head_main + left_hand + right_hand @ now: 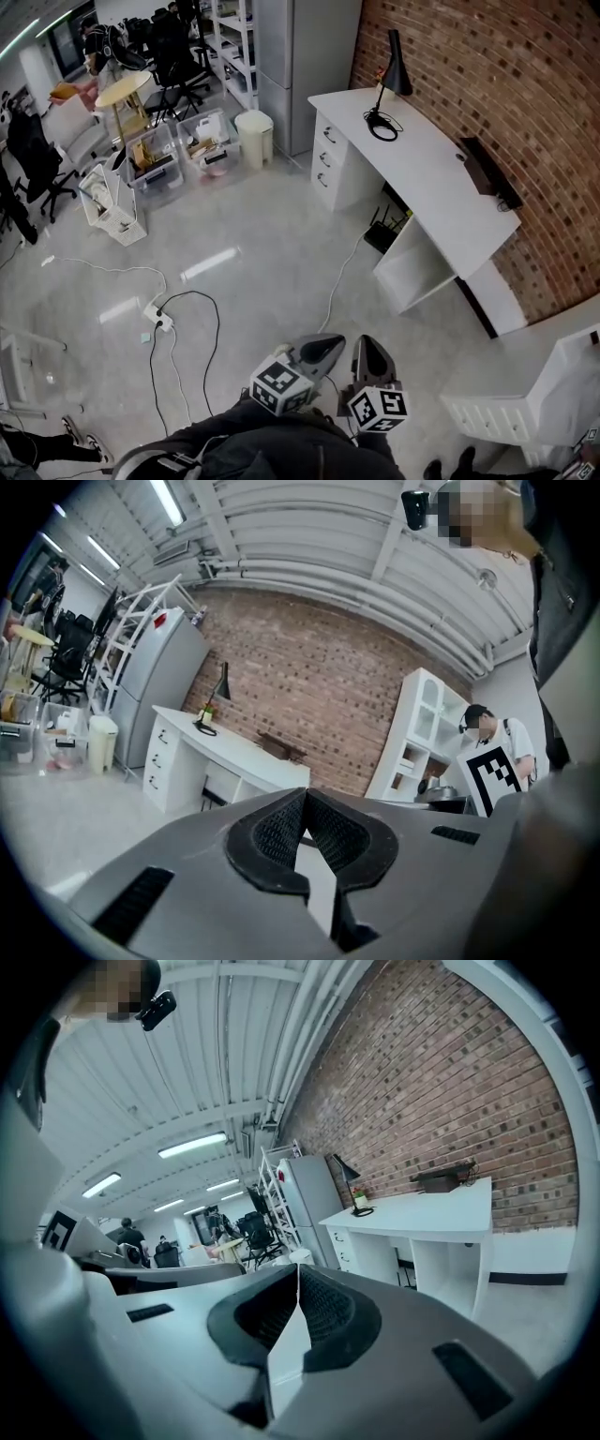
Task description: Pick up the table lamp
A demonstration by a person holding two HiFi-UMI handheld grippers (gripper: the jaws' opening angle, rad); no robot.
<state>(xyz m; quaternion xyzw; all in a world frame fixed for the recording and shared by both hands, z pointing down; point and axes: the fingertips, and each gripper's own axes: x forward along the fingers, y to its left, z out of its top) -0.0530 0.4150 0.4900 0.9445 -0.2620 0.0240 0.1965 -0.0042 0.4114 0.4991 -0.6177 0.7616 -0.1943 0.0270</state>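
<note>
A black table lamp [388, 82] with a cone shade and round base stands at the far end of a white desk [441, 192] against the brick wall. It shows small in the left gripper view [217, 694] and the right gripper view [349, 1181]. My left gripper [330, 348] and right gripper [371, 354] are both shut and empty, side by side low in the head view, well short of the desk. In the left gripper view the left gripper [304, 797] has its jaws closed; in the right gripper view the right gripper [298, 1273] likewise.
Cables and a power strip [157, 317] lie on the grey floor to my left. A white bin [254, 138], storage boxes [176, 155] and office chairs stand at the back. A dark box [487, 172] sits on the desk. A white cabinet [544, 389] is at right.
</note>
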